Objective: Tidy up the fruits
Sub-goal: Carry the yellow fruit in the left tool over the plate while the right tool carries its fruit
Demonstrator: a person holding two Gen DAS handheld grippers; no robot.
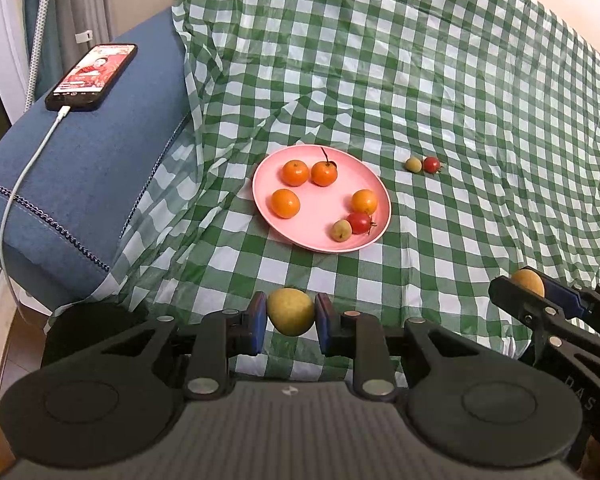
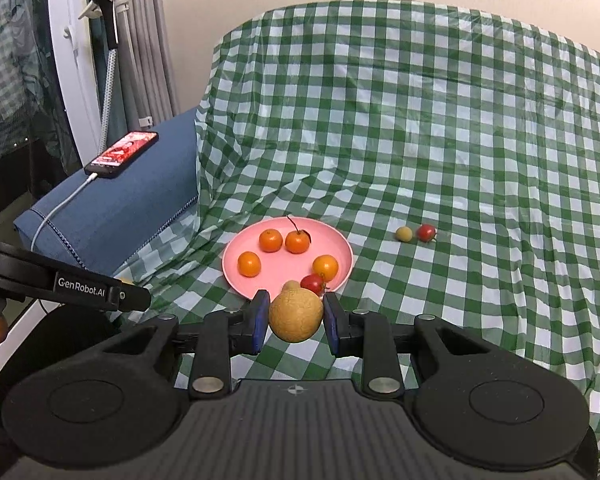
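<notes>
Left gripper (image 1: 291, 317): clenched on round yellow-green fruit (image 1: 290, 311), bottom centre, no clear long axis.
Right gripper (image 2: 296, 317): clenched on round tan fruit (image 2: 295, 315), bottom centre.

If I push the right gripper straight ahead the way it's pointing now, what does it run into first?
Probably the near rim of the pink plate, around the red cherry tomato and the small pale fruit beside it. The right gripper is shut on a tan round fruit. Depth is hard to judge.
</notes>
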